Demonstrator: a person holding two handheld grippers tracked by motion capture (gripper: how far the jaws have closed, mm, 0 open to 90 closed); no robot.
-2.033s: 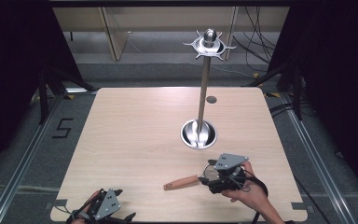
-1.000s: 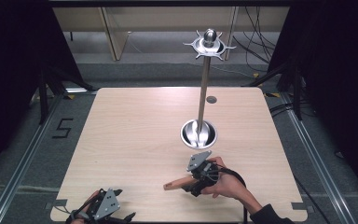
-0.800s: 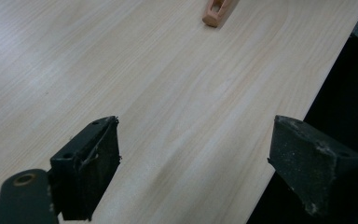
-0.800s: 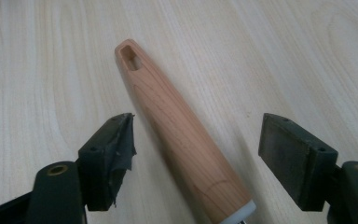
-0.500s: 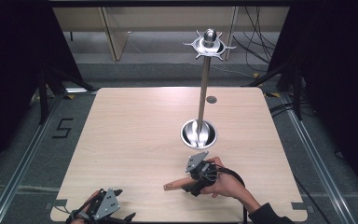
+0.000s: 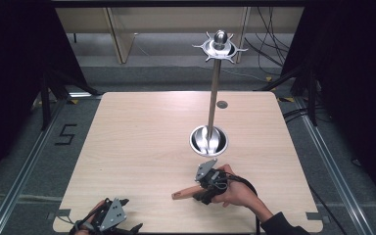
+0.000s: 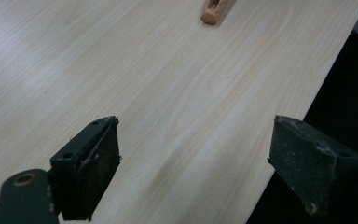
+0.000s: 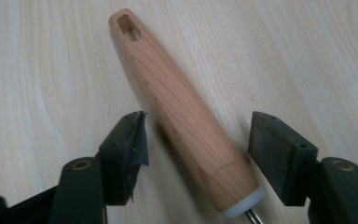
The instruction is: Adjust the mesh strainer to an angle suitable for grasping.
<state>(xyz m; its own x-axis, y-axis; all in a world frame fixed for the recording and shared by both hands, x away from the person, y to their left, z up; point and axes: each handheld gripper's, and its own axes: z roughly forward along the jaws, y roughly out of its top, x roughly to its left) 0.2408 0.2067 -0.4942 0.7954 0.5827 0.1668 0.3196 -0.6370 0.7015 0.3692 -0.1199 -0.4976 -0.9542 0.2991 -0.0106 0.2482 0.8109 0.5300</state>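
A wooden tool handle (image 8: 182, 121) with a slot at its far end and a white collar at its near end lies flat on the light wood table (image 6: 142, 142). My right gripper (image 8: 196, 144) is open, its jaws on either side of the handle, apart from the wood. In the high view the right gripper (image 6: 206, 188) sits low over the handle (image 6: 183, 194) near the table's front. At the front left corner my left gripper (image 6: 112, 221) rests, and in its own view the left gripper (image 7: 196, 163) is open over bare table, with the handle's end (image 7: 216, 9) far ahead.
A tall metal stand (image 6: 214, 93) with a round base (image 6: 208, 139) and a spiked crown top (image 6: 220, 45) rises behind the right gripper. A small dark disc (image 6: 222, 104) lies near the table's back edge. Dark floor and rails flank the table.
The right gripper has come in from the right and turned down over the handle, then held still. The left gripper has not moved.
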